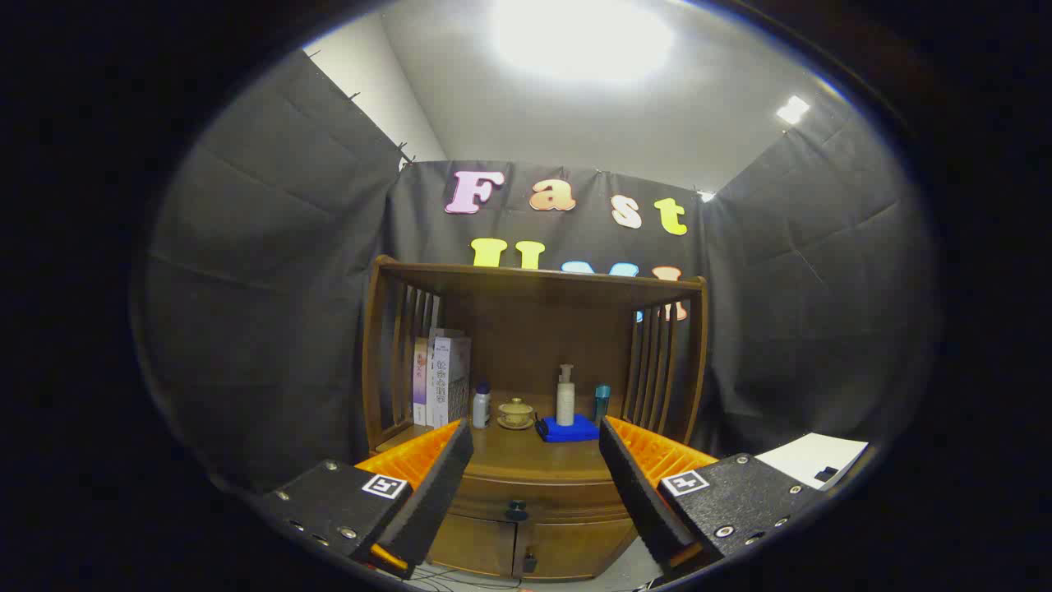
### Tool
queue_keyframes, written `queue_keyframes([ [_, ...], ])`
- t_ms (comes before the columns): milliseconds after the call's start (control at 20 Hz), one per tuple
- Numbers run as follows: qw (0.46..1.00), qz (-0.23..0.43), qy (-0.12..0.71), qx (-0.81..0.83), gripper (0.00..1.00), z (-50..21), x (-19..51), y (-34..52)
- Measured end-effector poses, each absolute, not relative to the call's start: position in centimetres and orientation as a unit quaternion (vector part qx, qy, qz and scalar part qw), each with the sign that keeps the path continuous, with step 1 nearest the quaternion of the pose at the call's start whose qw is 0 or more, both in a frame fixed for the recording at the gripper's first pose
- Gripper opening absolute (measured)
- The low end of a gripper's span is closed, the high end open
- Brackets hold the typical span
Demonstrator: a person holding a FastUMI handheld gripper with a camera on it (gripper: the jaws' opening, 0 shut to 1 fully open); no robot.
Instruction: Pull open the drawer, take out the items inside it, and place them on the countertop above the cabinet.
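Booth: wooden cabinet (534, 395), bottles and cup on countertop (526, 456) | drawer (534, 497) closed, knob (516, 511) between and beyond fingers | gripper (536, 477) spread, empty | advice: centre on knob, approach level, clamp, pull straight.

front countertop (526, 460) free | bottles, cup, books (441, 380) crowd rear | drawer knob (516, 510) unobstructed

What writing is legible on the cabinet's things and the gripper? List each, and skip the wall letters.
None can be quoted.
Boxes: printed fronts, too small to read.
Pump bottle, small bottle: no legible label.
Gripper: square coded markers, no words; jaws open, drawer knob ahead between them.
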State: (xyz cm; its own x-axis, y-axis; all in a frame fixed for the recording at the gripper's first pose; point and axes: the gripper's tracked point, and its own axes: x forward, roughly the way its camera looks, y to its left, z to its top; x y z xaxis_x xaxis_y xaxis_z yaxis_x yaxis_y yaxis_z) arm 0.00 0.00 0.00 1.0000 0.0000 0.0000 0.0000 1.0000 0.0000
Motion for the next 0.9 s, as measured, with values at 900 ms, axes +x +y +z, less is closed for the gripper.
queue_keyframes([
  [900,0.999,0.003,0.031,0.041,0.96,-1.5,0.2,0.5],
])
